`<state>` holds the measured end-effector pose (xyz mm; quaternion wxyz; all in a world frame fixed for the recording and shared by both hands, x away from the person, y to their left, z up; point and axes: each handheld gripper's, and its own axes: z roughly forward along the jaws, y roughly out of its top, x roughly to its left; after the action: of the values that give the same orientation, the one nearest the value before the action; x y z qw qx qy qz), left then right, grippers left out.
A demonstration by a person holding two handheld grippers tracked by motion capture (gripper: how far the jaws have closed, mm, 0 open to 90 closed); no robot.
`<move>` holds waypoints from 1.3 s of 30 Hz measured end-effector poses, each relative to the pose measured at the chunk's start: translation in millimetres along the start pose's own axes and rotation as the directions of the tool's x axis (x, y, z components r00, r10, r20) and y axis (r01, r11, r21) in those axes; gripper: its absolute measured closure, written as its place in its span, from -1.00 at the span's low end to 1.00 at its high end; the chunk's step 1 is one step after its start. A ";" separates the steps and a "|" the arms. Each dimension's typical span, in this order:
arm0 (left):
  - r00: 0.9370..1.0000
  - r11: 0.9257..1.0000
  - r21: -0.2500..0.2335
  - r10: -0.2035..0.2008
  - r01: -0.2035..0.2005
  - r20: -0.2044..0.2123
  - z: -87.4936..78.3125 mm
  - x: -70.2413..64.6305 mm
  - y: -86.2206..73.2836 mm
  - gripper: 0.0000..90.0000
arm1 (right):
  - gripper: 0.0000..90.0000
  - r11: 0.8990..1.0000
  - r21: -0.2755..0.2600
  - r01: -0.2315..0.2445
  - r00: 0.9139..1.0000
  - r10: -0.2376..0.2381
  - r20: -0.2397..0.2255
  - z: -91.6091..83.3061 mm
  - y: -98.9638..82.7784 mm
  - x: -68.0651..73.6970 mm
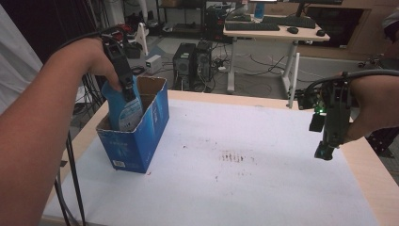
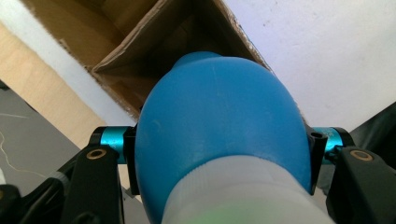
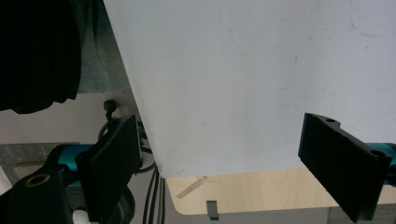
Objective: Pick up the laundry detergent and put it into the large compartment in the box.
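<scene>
White-covered surface [image 1: 263,188] first; near left edge, open blue box [image 1: 136,136]; blue bottle [image 1: 123,109] upright, half inside, clamped in left gripper [image 1: 128,89] jaws from above. Right gripper [image 1: 329,136] at right edge, jaws apart, empty.

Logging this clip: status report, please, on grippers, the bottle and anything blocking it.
Left gripper shut on blue bottle, bottle partly inside blue cardboard box. Right gripper open, holding nothing, over the table's right edge. Nothing seen blocking the box opening.

A blue bottle [image 1: 121,101] with a white cap sits in the blue carton [image 1: 139,136], brown inside, on the white sheet [image 1: 263,179].
</scene>
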<state>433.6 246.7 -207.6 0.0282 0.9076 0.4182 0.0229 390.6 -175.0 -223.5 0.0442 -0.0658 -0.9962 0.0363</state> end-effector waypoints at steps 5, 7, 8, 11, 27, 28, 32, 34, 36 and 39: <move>0.998 0.998 0.008 0.058 -0.058 -0.004 14.0 -1.5 3.0 -0.14 | -0.73 1.000 0.005 0.010 1.000 -0.010 -0.001 1.2 2.2 -0.3; 0.996 0.996 0.017 0.090 -0.090 0.003 20.1 -1.7 3.4 -0.14 | -0.73 1.000 0.009 0.008 1.000 -0.008 -0.004 1.4 2.8 0.3; 0.996 0.996 0.017 0.090 -0.090 0.003 20.1 -1.7 3.4 -0.14 | -0.73 1.000 0.009 0.008 1.000 -0.008 -0.004 1.4 2.8 0.3; 0.990 0.989 0.037 0.142 -0.142 0.012 31.6 -4.0 4.0 -0.14 | -0.73 1.000 0.008 0.009 1.000 -0.008 -0.005 1.7 2.8 0.4; 0.968 0.966 0.058 0.249 -0.251 0.043 63.4 -5.2 2.1 -0.14 | -0.73 1.000 0.023 0.010 1.000 -0.009 -0.008 5.9 7.5 0.2; 0.965 0.964 0.057 0.259 -0.261 0.045 64.7 -5.3 1.7 -0.14 | -0.73 1.000 0.021 0.010 1.000 -0.010 -0.009 6.8 8.0 0.1; 0.961 0.959 0.062 0.272 -0.275 0.050 68.8 -4.7 0.2 -0.14 | -0.73 1.000 0.020 0.013 1.000 -0.013 -0.011 7.9 8.9 -0.4; 0.957 0.955 0.065 0.286 -0.289 0.054 70.7 -5.0 0.1 -0.14 | -0.73 1.000 0.020 0.018 1.000 -0.018 -0.009 8.4 9.3 -0.8; 0.953 0.951 0.070 0.298 -0.302 0.058 72.9 -5.4 0.1 -0.14 | -0.73 1.000 0.017 0.021 1.000 -0.020 -0.011 8.9 9.7 -0.7; 0.946 0.943 0.078 0.318 -0.322 0.066 78.4 -5.5 -0.4 -0.15 | -0.73 1.000 0.016 0.015 1.000 -0.015 -0.010 9.0 9.8 0.0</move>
<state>434.8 240.3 -285.9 -0.0047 0.9641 0.2650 -0.0152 391.0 -165.9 -233.2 0.0500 -0.0582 -0.9961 0.0437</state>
